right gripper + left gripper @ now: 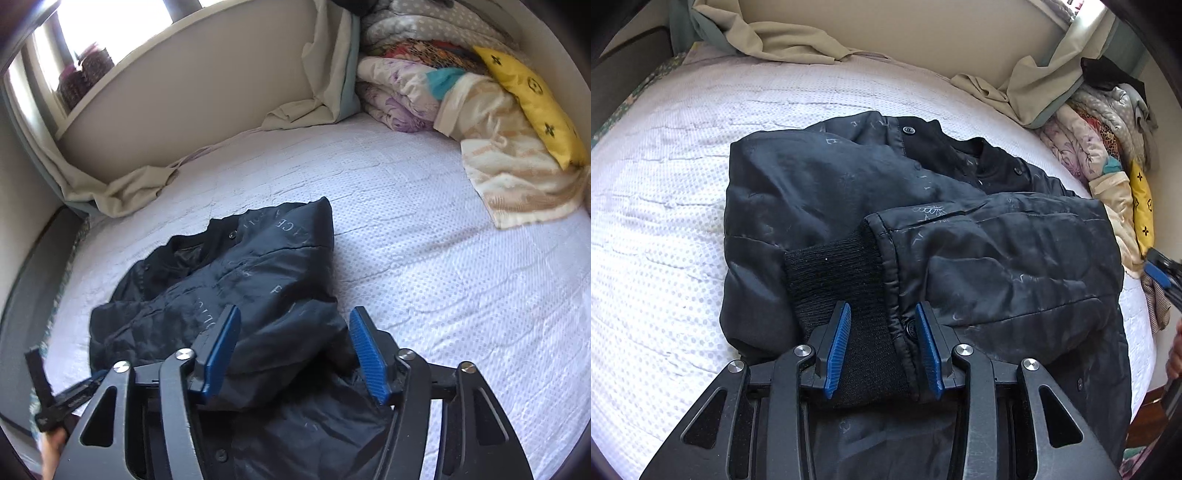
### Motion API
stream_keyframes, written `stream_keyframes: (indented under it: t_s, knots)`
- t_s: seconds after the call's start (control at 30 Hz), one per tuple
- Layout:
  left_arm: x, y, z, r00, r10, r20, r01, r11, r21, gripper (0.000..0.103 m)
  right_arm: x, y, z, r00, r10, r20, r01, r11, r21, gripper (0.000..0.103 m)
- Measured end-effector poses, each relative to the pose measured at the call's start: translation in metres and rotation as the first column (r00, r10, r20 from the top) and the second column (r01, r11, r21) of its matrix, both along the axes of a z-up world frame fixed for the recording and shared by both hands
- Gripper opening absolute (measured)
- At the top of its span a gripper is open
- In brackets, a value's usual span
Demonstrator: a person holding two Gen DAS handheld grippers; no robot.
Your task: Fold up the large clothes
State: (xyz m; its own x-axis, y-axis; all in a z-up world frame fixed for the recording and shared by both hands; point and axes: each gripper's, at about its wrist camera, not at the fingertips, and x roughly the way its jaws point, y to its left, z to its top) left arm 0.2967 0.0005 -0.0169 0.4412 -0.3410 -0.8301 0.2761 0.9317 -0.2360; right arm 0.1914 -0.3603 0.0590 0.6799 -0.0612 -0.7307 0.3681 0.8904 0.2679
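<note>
A dark, padded jacket point(831, 184) lies on the white bed point(665, 184), with one sleeve folded across its body. The sleeve's black ribbed cuff point(831, 273) lies between the blue pads of my left gripper point(882, 306). Its jaws stand apart and do not pinch the cuff. In the right wrist view the jacket point(240, 280) is bunched at its near edge. My right gripper point(295, 312) straddles that bunched fold with its jaws apart. The left pad point(221, 354) touches the fabric and a gap shows at the other pad.
A pile of folded quilts point(424, 92) and a yellow pillow point(532, 99) fill the far right corner of the bed point(443, 258). Beige cloth point(783, 40) is heaped along the wall. The other gripper point(62, 398) and a hand point(51, 450) show at the lower left.
</note>
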Motion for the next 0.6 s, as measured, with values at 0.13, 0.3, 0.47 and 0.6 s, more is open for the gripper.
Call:
stream_keyframes:
  t_s: [0.13,0.3,0.47,0.6]
  knots:
    - [0.002,-0.002,0.000,1.000,-0.002,0.001,0.002,1.000,0.011,0.043,0.052,-0.006,-0.018,0.997,0.026,-0.076,-0.026,1.000,0.001,0.013]
    - [0.004,-0.003,-0.002,1.000,-0.001,-0.004,0.001,1.000,0.008,0.043,0.106,-0.019,-0.046,0.987,-0.001,-0.161,-0.009,0.998,-0.066,0.012]
    - [0.004,-0.006,-0.005,1.000,-0.009,0.000,0.009,1.000,0.005,0.044,0.131,-0.038,-0.094,0.963,-0.022,-0.268,0.015,0.999,-0.030,0.009]
    - [0.003,-0.010,-0.007,1.000,-0.021,0.008,0.021,1.000,0.015,0.044,0.134,-0.037,-0.111,0.964,-0.021,-0.266,0.002,0.997,-0.073,0.008]
